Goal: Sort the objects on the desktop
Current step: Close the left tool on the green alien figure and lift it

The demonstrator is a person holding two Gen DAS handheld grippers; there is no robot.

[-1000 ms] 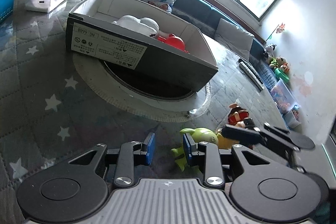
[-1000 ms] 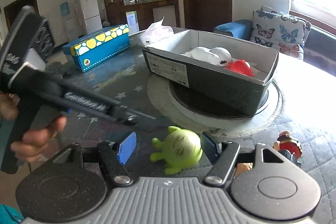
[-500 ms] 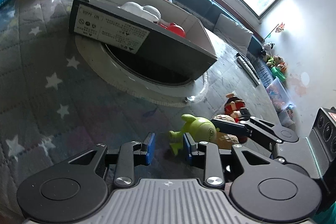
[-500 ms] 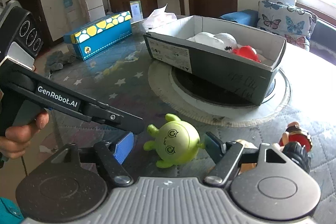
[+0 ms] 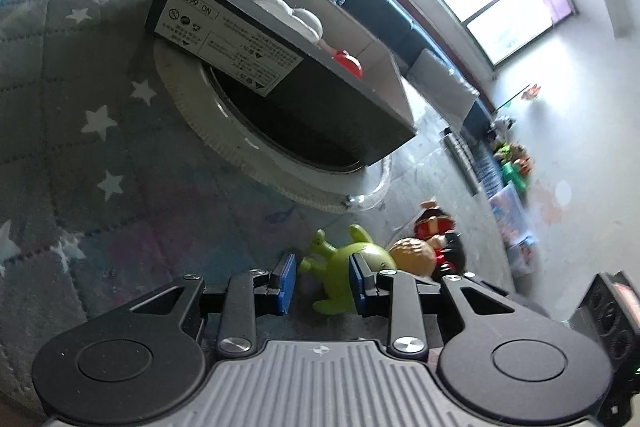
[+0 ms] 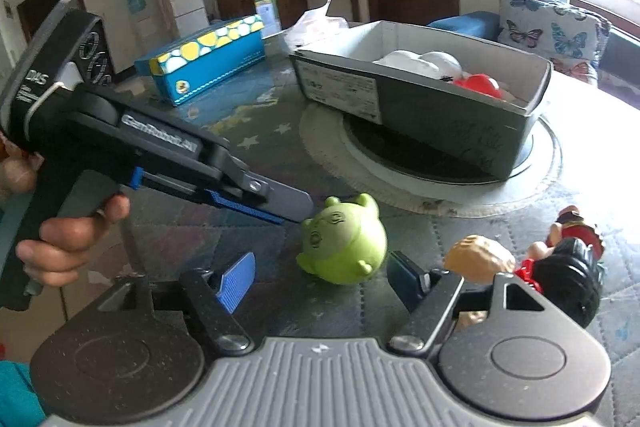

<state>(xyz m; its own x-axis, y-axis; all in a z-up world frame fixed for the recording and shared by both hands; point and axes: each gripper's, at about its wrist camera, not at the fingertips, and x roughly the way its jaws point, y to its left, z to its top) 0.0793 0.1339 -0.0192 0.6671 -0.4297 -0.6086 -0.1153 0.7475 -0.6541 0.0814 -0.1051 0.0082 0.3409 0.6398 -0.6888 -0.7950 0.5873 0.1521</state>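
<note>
The box (image 6: 420, 99) holds white and red toys; the green toy (image 6: 344, 247), walnut (image 6: 480, 259) and doll (image 6: 572, 255) remain on the bench (image 6: 400, 227). Both grippers, left (image 5: 322, 283) and right (image 6: 320, 281), have fingers released.

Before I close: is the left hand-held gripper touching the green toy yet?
Cannot tell. In the right wrist view the left hand-held gripper tip meets the green toy edge with no visible gap, but contact isn't plain.
</note>
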